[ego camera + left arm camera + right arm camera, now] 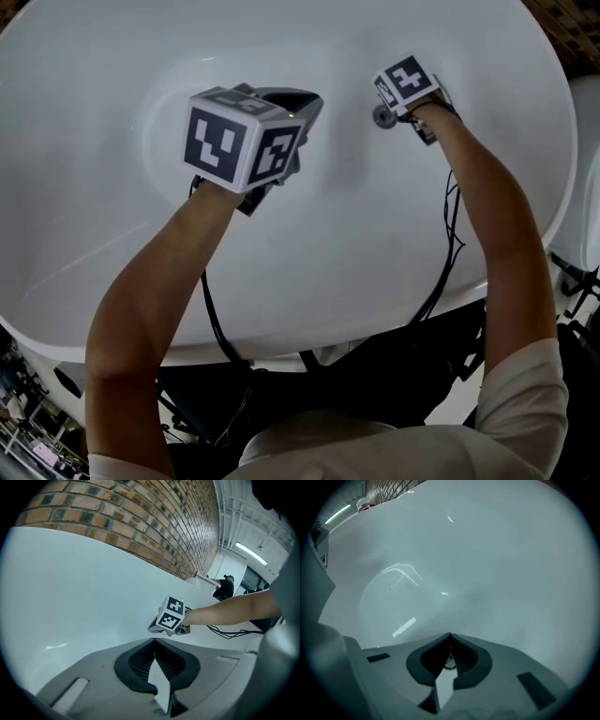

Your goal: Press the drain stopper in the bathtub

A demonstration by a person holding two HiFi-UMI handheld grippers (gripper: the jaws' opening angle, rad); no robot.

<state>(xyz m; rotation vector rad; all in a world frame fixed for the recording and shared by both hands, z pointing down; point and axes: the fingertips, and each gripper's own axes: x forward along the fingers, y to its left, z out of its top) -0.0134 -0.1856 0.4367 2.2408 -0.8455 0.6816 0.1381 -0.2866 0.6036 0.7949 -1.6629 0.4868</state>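
Note:
A white bathtub (281, 281) fills the head view. Its round metal drain stopper (382, 117) lies on the tub floor at the upper right. My right gripper (394, 105) is shut and reaches down right at the stopper; whether it touches is hidden under its marker cube. In the right gripper view the shut jaw tips (451, 635) meet over the tub wall (487, 564), and a bit of the stopper (450, 663) shows through the gap behind them. My left gripper (305, 103) hovers shut and empty over the tub's middle; from it I see the right gripper's cube (171, 615).
A brick wall (140, 517) runs behind the tub. Black cables (445, 244) trail from the right gripper over the tub's near rim. Another white fixture (586, 169) stands at the right. A person (227, 585) stands far off in the room.

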